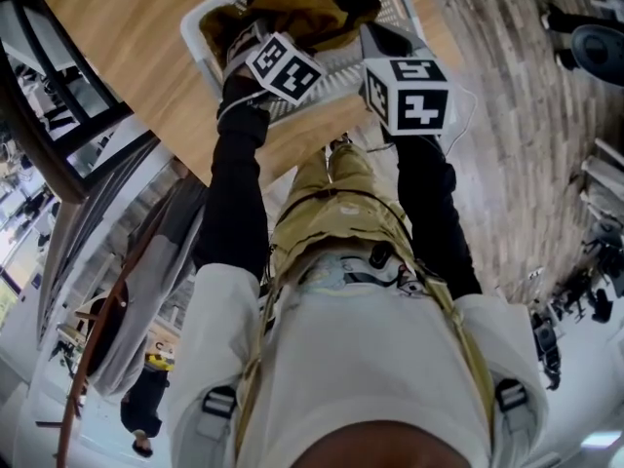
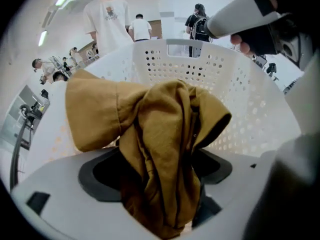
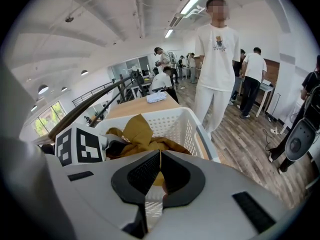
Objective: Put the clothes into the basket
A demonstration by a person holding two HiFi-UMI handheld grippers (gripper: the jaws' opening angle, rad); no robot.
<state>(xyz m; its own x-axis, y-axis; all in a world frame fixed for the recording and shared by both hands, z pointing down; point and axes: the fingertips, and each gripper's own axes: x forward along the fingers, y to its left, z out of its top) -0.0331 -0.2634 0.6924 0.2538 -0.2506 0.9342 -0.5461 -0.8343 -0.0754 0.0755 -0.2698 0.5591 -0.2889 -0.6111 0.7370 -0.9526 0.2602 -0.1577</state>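
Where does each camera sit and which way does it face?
Head view: on the person's head, looking steeply down at the basket on the wooden table; shows torso, black sleeves, left gripper and right gripper.
Left gripper view: on that gripper, looking along its open jaws, mustard garment between them, into the basket; right gripper upper right.
Right gripper view: on that gripper, looking over its shut jaws into the basket; left gripper's marker cube at left.
Shared: all three show basket and mustard garment.

Head looks down, gripper views share basket [image 3: 172, 126]
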